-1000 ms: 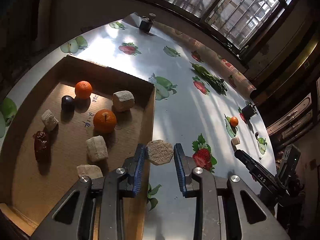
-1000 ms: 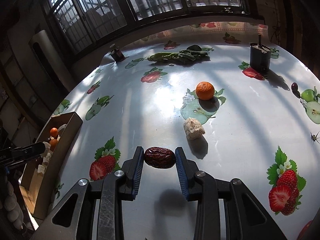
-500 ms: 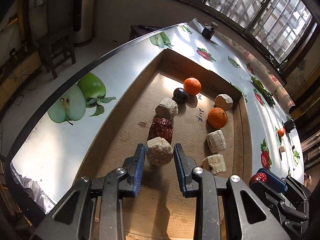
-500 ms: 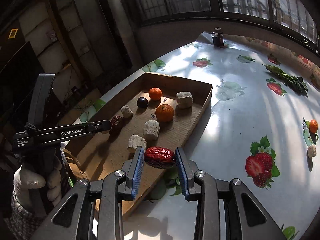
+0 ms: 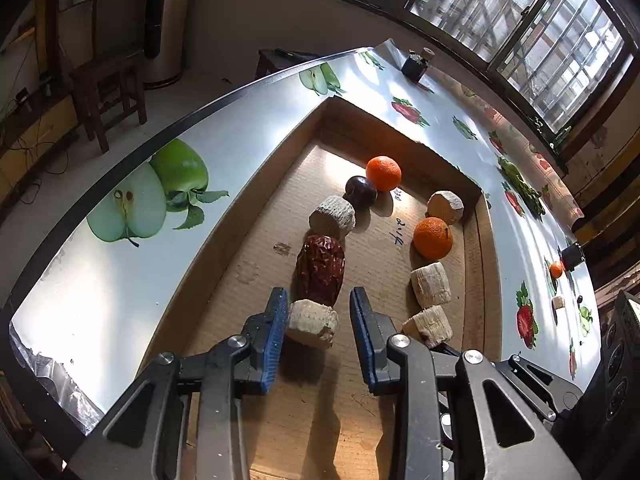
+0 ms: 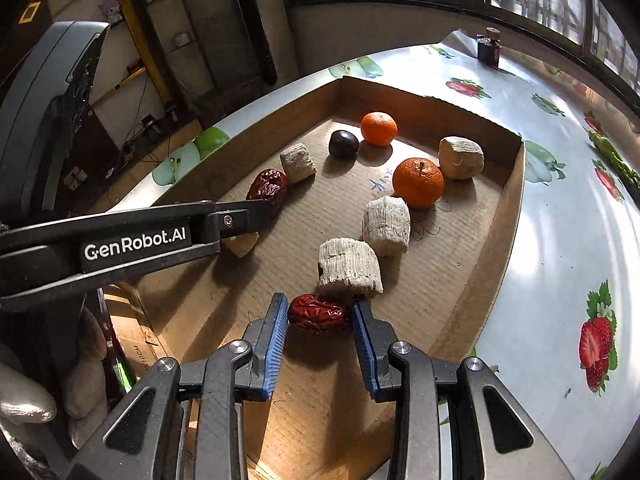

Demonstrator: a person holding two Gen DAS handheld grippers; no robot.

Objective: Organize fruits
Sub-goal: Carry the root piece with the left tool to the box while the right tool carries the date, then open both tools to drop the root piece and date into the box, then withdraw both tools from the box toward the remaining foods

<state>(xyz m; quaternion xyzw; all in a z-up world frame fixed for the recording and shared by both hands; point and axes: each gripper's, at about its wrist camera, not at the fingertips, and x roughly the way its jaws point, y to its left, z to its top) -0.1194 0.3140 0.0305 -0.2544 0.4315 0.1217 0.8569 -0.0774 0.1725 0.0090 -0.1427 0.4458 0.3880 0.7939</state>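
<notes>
- Left gripper (image 5: 319, 320) hangs low over the near end of the cardboard box (image 5: 248, 184), fingers apart. A pale chunk (image 5: 313, 322) sits between them, touching the left pad with a clear gap on the right, so it looks released or nearly so.
- Just beyond that chunk lies a red date (image 5: 320, 270), the near end of a row running away: date, another pale piece, dark plum (image 5: 361, 192), orange (image 5: 383, 173).
- Right gripper (image 6: 320, 316) is clamped on a second red date (image 6: 318, 314), both blue pads touching it, low over the near right part of the box floor.
- Risk one: a ridged pale block (image 6: 349, 268) sits just beyond that date, touching or almost touching it. Opening wide or pushing forward could knock the block out of its column.
- Risk two: the left tool's finger lies across the box in the right wrist view, near the row. Lifting out carelessly could nudge the chunk or the date beside it.
- Risk three: the round oranges and the plum could roll if the box is bumped.
- Writing: "GenRobot.AI" in white on the left tool's finger (image 6: 136, 242); blue handwriting on the box floor, unreadable; printed marks on cardboard at lower left, partly "10CM" as far as I can tell.
</notes>
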